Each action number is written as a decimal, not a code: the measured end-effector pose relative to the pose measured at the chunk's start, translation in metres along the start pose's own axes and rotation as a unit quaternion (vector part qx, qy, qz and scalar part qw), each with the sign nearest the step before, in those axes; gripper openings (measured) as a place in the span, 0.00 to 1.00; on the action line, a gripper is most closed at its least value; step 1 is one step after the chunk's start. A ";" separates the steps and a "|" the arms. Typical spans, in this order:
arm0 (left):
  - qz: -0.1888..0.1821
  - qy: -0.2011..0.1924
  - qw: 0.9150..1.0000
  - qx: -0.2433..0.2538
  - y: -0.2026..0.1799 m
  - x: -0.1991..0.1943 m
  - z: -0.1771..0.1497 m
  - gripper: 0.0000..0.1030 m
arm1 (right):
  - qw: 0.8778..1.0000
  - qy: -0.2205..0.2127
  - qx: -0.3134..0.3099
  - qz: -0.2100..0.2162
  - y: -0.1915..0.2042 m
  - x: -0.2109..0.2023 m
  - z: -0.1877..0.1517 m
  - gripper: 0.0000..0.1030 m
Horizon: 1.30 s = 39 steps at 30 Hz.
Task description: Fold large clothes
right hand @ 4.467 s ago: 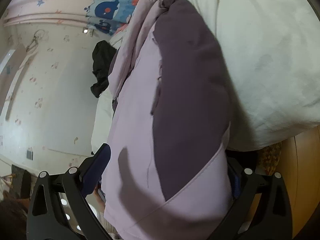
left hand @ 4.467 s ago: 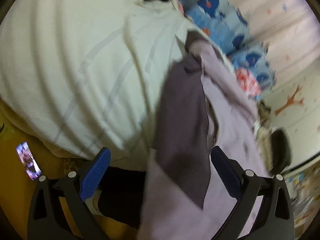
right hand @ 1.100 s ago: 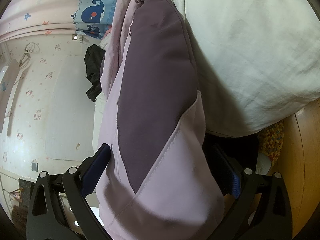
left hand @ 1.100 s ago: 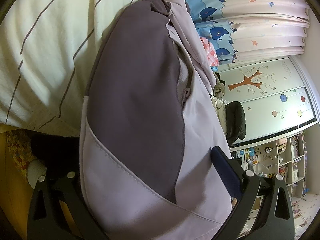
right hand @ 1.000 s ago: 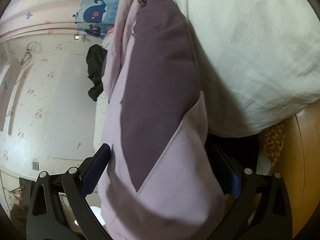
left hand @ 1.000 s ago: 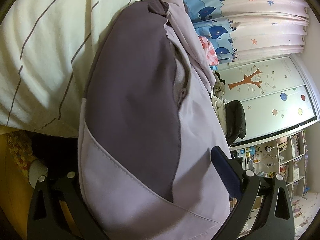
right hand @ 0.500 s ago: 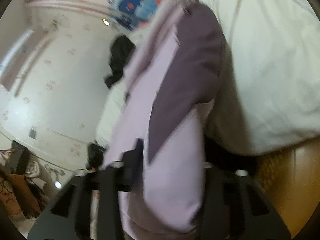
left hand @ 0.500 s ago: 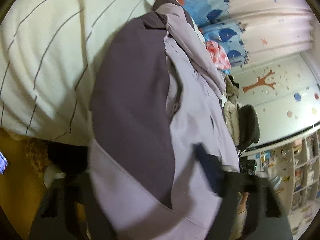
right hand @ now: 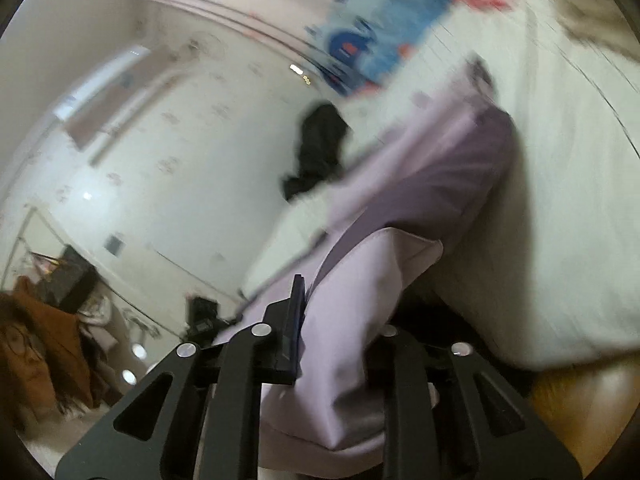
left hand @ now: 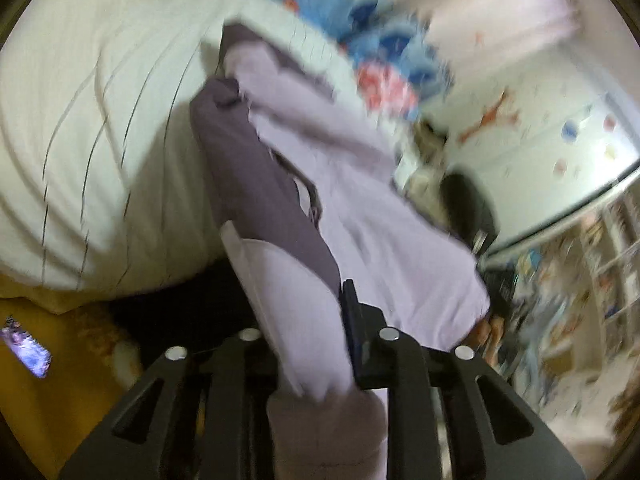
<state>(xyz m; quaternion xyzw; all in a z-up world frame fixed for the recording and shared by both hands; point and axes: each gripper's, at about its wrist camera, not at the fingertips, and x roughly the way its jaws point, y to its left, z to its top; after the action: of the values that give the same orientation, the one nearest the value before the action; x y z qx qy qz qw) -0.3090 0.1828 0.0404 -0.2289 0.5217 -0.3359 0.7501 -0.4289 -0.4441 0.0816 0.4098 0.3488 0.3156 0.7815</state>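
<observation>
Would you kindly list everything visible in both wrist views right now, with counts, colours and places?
jacket: one, lilac with dark purple panels, draped over the bed's edge.
bedding: one, cream with thin dark stripes, beneath the jacket.
curtain: one, blue whale print, behind the bed.
black garment: one, at the bed's far side.
wardrobe: one, white with tree decal, across the room.
phone: one, screen lit, on the wooden surface.
left tool: black, shut on the jacket's hem.
right tool: black, shut on the hem too.
</observation>
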 end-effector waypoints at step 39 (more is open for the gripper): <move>0.238 0.007 0.958 0.157 -0.011 0.061 -0.001 0.92 | 0.986 0.098 0.121 -0.059 -0.081 0.057 -0.027 0.88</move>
<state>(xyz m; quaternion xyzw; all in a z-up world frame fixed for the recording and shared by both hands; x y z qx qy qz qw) -0.2985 0.1305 0.0096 0.0253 0.5074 -0.2268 0.8310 -0.4018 -0.4262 -0.0158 0.4472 0.4830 0.2630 0.7054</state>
